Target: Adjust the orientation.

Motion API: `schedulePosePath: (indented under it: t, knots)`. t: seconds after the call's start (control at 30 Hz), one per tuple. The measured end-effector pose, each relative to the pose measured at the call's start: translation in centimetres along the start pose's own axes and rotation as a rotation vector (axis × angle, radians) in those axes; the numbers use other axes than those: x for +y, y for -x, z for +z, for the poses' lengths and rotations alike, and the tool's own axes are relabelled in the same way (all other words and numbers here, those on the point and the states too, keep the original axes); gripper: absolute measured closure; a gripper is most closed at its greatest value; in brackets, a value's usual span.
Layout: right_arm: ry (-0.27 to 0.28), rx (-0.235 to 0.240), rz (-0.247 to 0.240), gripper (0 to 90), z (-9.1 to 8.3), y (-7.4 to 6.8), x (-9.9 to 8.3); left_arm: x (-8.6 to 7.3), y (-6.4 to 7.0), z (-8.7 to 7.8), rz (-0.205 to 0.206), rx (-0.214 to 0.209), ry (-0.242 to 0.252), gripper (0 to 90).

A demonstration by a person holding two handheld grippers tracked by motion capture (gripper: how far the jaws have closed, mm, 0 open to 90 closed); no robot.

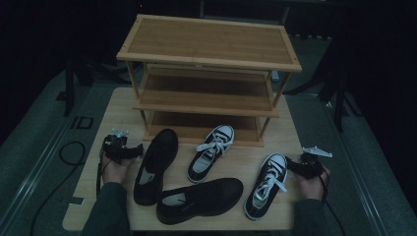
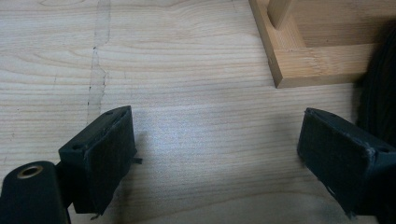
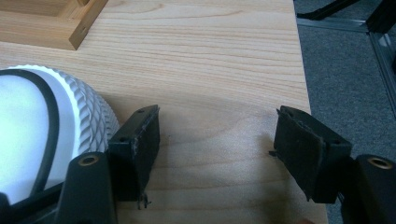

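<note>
Four shoes on a pale wooden counter (image 1: pixel 287 140), in the lower half of the high view. Two black leather shoes: one (image 1: pixel 157 164) left of centre, toe pointing up the frame; the other (image 1: pixel 200 199) lying crosswise along the bottom centre. Two black canvas sneakers with white laces and white rubber toes: one (image 1: pixel 212 152) at centre, one (image 1: pixel 267 184) at lower right. Behind them, filling the upper centre, a three-tier wooden shoe rack (image 1: pixel 209 73), shelves bare.

Likely handling: all fairly light; leather shoes smooth and somewhat stiff, probably slippery at the toe; sneakers soft-sided, canvas yielding under pressure. Best hold probably the heel collar or side wall of the opening, not the laces.

Left tongs (image 1: pixel 123 151) at mid-left, resting low just beside the upright leather shoe, spread wide with nothing between them. Right tongs (image 1: pixel 301 166) at lower right, just beside the right sneaker's toe, likewise wide and empty. Hands low on the counter, forearms entering from the bottom edge.
</note>
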State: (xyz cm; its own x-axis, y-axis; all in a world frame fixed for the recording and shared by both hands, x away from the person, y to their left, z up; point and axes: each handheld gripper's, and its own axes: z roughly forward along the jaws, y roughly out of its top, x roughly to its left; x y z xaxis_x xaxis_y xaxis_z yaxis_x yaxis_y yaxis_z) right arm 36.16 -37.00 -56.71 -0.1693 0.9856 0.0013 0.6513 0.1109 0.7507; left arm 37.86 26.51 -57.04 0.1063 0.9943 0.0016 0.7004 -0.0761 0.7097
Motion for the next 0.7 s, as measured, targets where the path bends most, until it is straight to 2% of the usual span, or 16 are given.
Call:
schedulePosePath:
  t: [0.23, 0.27, 0.43, 0.5, 0.53, 0.63, 0.7]
  knots:
    - [0.000, -0.002, 0.002, 31.2, 0.0, 0.0, 0.0, -0.1, 0.1, -0.1, -0.007, 0.007, 0.003, 12.0]
    - [0.000, -0.002, 0.003, 31.2, 0.0, 0.0, 0.0, -0.1, 0.1, -0.2, -0.015, 0.012, 0.013, 17.8]
    - [0.000, -0.002, 0.002, 31.2, 0.0, 0.0, 0.0, -0.1, 0.0, -0.4, -0.006, 0.003, 0.009, 24.0]
    - [0.000, -0.002, 0.003, 31.2, 0.0, 0.0, 0.0, -0.1, 0.0, -0.7, 0.002, -0.005, 0.003, 31.8]
    - [0.000, -0.002, 0.003, 31.2, 0.0, 0.0, 0.0, -0.1, 0.0, -0.8, 0.005, -0.008, 0.000, 31.8]
    - [0.000, -0.002, 0.003, 31.2, 0.0, 0.0, 0.0, -0.1, -0.2, -1.2, 0.009, -0.009, -0.012, 48.6]
    - [0.000, -0.002, 0.002, 31.2, 0.0, 0.0, 0.0, -0.1, -0.4, -1.4, 0.004, -0.019, -0.015, 51.6]
